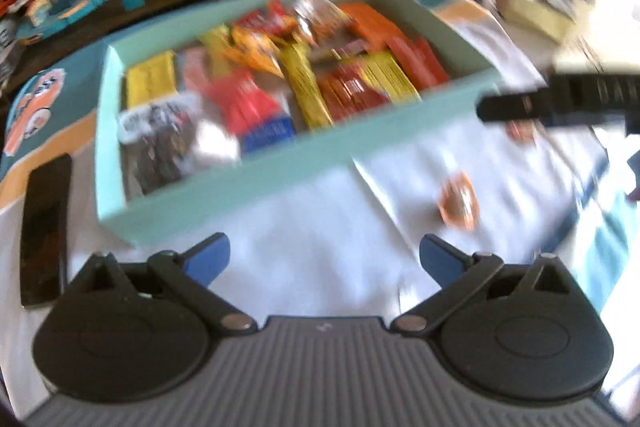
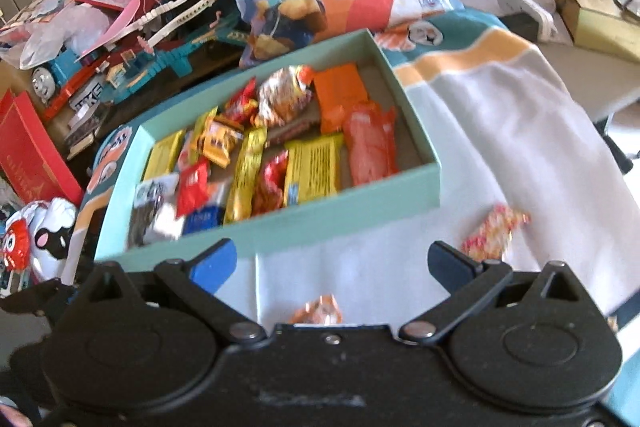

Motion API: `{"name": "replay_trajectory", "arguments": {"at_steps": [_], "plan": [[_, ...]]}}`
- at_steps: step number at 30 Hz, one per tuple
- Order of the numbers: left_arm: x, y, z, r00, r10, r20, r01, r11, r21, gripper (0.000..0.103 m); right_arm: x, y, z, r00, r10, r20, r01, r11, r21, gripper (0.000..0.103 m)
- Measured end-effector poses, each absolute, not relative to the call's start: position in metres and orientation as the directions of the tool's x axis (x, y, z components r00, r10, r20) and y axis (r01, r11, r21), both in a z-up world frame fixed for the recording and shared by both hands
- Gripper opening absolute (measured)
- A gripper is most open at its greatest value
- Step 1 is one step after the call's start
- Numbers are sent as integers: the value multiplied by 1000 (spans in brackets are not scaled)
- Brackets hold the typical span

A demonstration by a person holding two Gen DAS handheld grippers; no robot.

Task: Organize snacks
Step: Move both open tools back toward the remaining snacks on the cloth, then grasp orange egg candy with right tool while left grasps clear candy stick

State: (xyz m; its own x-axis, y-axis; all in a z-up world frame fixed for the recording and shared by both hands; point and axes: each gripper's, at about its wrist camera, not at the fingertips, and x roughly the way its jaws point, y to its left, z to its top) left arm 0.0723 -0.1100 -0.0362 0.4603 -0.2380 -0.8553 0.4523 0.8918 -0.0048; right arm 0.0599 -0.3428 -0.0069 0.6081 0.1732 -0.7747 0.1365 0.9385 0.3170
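- A white cloth (image 2: 500, 131) with teal and yellow bands covers the table.
- A dark phone (image 1: 44, 231) lies flat on the cloth at the near left.
- A toy train with a grey face (image 2: 48, 79) sits among building-block track (image 2: 172, 23) at the far left.
- A red box (image 2: 28, 155) stands at the left edge.
- A white power strip (image 2: 528, 3) lies at the far right, near a yellowish carton (image 2: 596, 19).
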Motion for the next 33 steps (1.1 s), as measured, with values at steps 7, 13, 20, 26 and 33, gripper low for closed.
{"name": "replay_trajectory", "arguments": {"at_steps": [7,13,20,26,33], "plan": [[40,-101,-59,381,-244,-892,559,829,12,102,36,-337,-27,548,195,-813,151,933,325,103],[26,-114,-73,359,-232,-904,618,785,44,96,28,-332,-39,516,213,-830,167,925,341,103],[16,-126,-75,340,-306,-889,657,754,-8,23,27,-331,-42,525,187,-831,173,932,319,91],[41,-84,-76,382,-261,-887,481,875,-50,13,39,-319,-50,516,169,-840,155,946,286,68],[57,-53,-73,396,-243,-885,369,925,-89,25,54,-294,-60,503,155,-850,95,968,233,42]]}}
